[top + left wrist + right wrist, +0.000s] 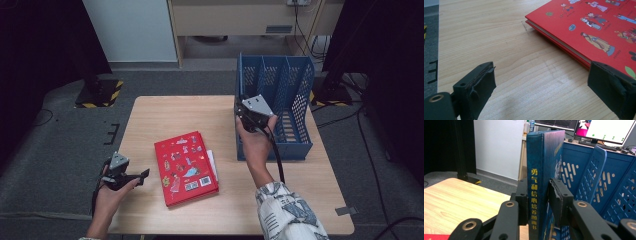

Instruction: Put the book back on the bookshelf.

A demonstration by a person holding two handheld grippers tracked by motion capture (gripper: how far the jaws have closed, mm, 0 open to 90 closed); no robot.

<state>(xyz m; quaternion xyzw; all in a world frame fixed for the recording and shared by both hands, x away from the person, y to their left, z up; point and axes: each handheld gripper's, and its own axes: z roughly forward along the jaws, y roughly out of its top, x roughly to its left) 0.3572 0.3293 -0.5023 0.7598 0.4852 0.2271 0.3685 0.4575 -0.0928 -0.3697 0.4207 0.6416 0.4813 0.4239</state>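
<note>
Two claws, two books. Right claw (537, 202) pinches the blue book (544, 170) by its spine, upright, at the near-left corner of the blue rack (300, 90). Left claw (541, 92) hangs spread just above the tabletop (165, 115); the red book (186, 167) lies flat just beside it, long edge facing its jaws.
</note>
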